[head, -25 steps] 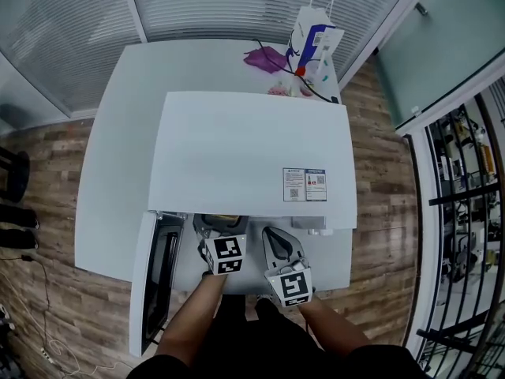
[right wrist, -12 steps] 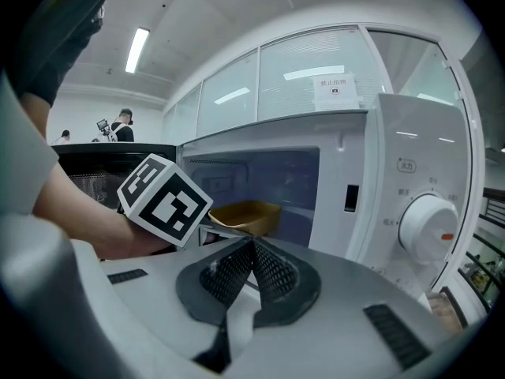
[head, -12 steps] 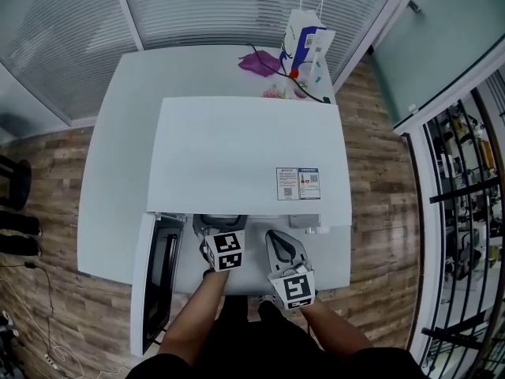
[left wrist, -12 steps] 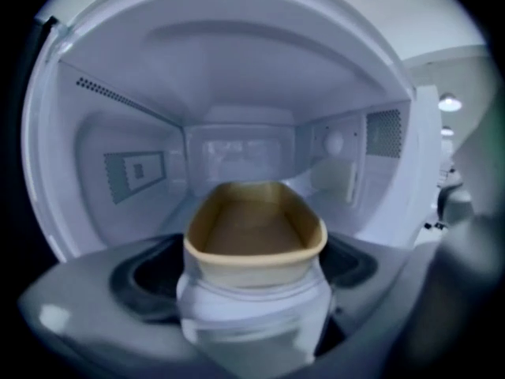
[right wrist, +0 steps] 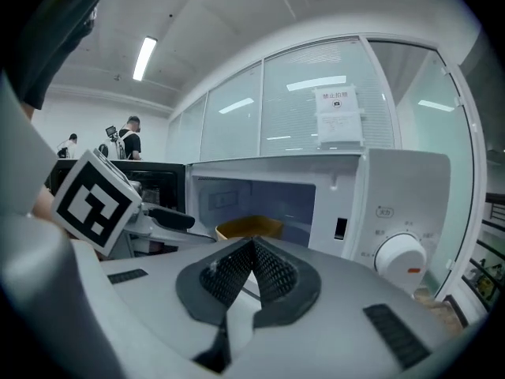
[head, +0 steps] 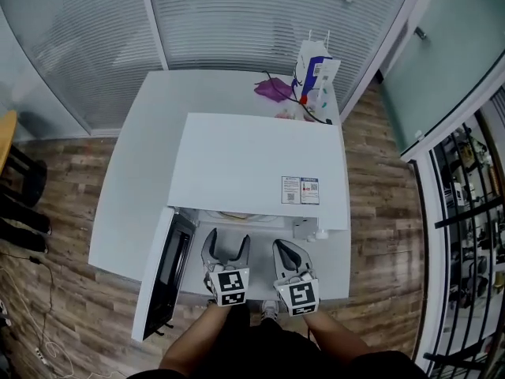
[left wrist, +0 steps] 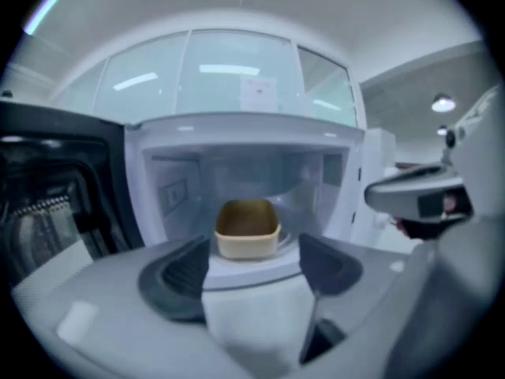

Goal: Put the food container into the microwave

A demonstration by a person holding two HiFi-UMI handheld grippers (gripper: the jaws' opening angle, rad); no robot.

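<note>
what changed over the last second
The left claw pulled back out of the microwave toward the person, leaving the container inside. Its jaws have just been closing partway, with nothing between them. The right claw stays shut beside it, and the door stays open.

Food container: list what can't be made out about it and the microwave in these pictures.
- Food container contents: the left gripper view is blurred and shows only a brown top.
- Its lower part: in the right gripper view, hidden behind the right gripper.
- Its place inside: in the head view, mostly hidden under the microwave top.
- Stickers on the microwave: head view, print too small.
- Dial markings: right gripper view, too small.
</note>
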